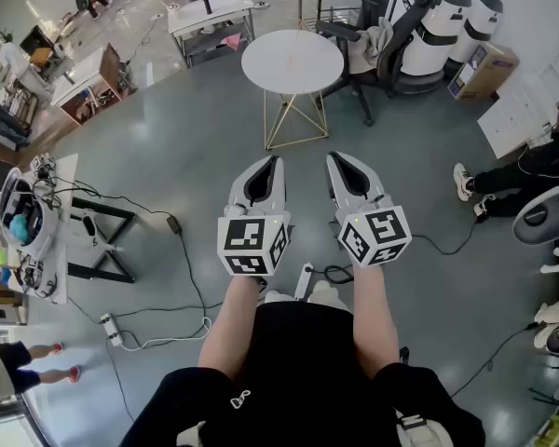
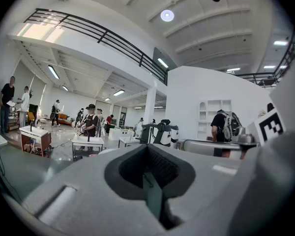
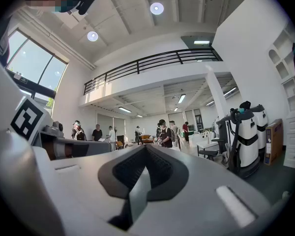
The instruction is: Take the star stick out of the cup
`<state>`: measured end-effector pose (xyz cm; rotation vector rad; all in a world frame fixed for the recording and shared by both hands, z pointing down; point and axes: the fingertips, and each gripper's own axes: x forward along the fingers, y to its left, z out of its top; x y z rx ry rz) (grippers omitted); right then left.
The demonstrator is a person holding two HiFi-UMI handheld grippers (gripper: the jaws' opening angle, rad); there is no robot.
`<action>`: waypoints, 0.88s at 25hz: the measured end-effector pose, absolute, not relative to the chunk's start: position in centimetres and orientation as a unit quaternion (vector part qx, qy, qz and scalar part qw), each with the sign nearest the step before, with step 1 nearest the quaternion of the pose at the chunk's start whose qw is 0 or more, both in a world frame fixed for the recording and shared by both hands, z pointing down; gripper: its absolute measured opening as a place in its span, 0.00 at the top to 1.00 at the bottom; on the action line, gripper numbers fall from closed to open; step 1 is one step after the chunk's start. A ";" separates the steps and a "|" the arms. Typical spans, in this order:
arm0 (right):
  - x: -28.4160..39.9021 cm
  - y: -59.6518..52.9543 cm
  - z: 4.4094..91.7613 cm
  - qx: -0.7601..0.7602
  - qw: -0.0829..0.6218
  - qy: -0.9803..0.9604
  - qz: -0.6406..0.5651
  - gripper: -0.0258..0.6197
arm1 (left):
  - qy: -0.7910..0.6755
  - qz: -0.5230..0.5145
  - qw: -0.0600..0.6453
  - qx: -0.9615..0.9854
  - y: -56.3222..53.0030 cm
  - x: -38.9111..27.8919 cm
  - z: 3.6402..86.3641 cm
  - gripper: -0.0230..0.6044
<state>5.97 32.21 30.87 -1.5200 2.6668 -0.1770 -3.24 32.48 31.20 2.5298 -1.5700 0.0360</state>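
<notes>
Holding my left tool [image 1: 276, 164] and right tool [image 1: 335, 160] both closed and empty at mid-frame, I see no cup or star stick, so the task looks unstarted.

The head camera looked steeply down from above the person. It took in both forearms and, side by side, the left gripper [image 1: 273, 168] and right gripper [image 1: 339, 161], with the round white table [image 1: 292, 60] on the floor beyond the jaw tips.

Each gripper camera sat close behind its own jaws and faced along them, tilted a little upward. The jaws filled the lower half of each view, and the hall opened past the tips.

The left gripper view caught the right gripper's marker cube [image 2: 270, 127] to the right of its jaws, and the right gripper view caught the left gripper's to its left. Both shared the railed balcony [image 2: 103, 33] high beyond the tips. The white machines [image 1: 440, 21] beyond and right of the jaws showed in the head and right gripper views.
</notes>
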 end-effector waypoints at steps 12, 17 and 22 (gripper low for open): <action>11.5 26.1 30.1 -0.475 0.038 0.878 -0.037 0.95 | -0.552 -0.002 0.080 0.830 27.0 2.1 30.8 0.96; 14.0 24.1 31.4 -0.465 0.039 0.883 -0.051 0.95 | -0.565 0.004 0.078 0.822 25.7 4.1 31.5 0.96; 14.3 22.2 32.3 -0.451 0.040 0.890 -0.063 0.95 | -0.576 0.017 0.077 0.814 25.0 4.6 32.2 0.96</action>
